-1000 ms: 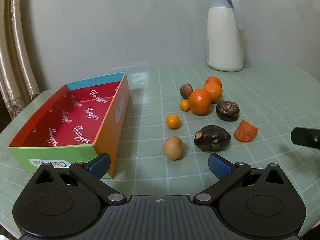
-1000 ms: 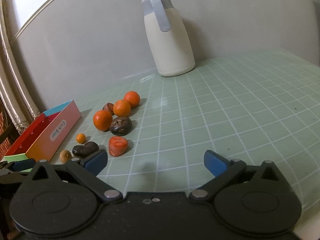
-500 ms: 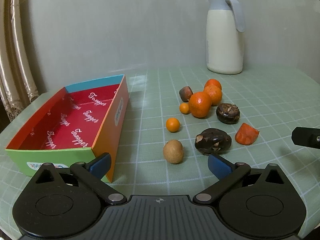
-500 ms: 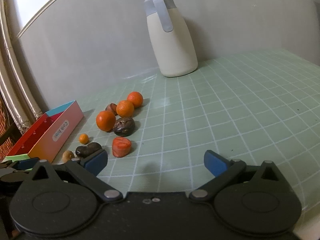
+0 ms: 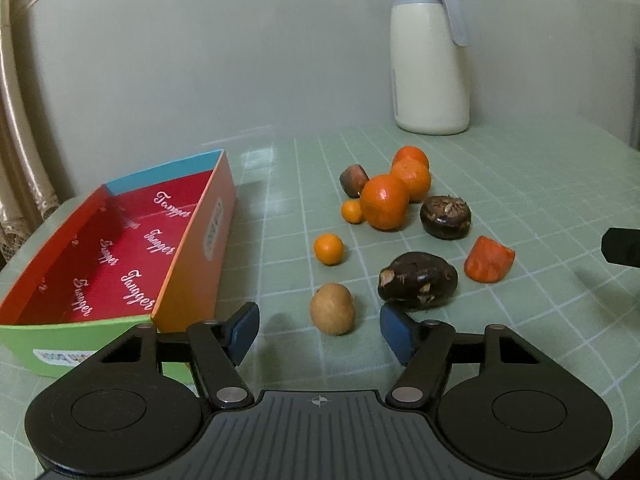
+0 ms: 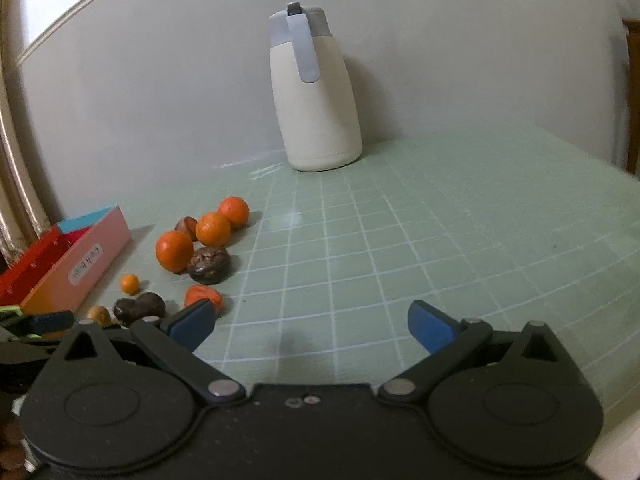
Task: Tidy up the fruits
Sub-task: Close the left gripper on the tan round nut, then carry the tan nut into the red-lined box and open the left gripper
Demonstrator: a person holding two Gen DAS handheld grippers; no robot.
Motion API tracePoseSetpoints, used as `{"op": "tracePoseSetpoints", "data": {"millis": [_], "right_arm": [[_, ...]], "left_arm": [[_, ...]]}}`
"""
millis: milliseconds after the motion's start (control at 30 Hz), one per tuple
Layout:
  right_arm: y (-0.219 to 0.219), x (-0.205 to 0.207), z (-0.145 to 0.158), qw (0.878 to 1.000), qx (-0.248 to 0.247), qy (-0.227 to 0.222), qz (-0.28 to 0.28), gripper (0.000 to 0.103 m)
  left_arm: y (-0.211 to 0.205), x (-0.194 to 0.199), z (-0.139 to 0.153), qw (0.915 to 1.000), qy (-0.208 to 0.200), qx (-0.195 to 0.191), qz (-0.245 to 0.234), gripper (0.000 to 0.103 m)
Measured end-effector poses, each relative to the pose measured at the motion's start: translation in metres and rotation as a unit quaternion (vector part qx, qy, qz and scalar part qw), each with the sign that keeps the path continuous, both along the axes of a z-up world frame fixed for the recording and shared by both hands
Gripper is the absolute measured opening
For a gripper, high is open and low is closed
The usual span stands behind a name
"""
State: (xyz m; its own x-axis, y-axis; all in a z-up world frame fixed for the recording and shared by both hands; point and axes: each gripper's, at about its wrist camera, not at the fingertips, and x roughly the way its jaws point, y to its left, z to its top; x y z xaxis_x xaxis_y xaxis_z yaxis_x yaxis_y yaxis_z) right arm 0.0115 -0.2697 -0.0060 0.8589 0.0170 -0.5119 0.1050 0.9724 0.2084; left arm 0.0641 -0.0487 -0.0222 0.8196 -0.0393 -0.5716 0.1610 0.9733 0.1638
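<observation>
Your two grippers hover over a green table of loose fruit.
Left wrist view: your left gripper [image 5: 319,330] is closing, pads not yet touching the tan fruit [image 5: 332,309] between them, beside the box [image 5: 192,272]. Right wrist view: your right gripper [image 6: 311,326] gapes wide, empty, near the fruit [image 6: 174,251].

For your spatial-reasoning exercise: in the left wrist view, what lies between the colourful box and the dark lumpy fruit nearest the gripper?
The tan round fruit lies between the box and the dark lumpy fruit, touching neither, in the left wrist view.
</observation>
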Motion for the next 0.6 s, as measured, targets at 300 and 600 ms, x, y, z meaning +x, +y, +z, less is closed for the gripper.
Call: {"op": "tracePoseSetpoints", "data": {"millis": [300,600], "right_arm": [[0.0019,0.0018,-0.0005,1.000,0.014,0.003,0.007,0.103],[0.0030,0.0019,0.0018,1.000,-0.012,-0.004,-0.010,0.103]], "left_arm": [[-0.0022,0.0009,-0.0013,0.9998,0.001,-0.019,-0.008,0.041],[-0.0004,-0.0003,-0.0022,0.9990,0.006,-0.043,-0.006,0.024]]}}
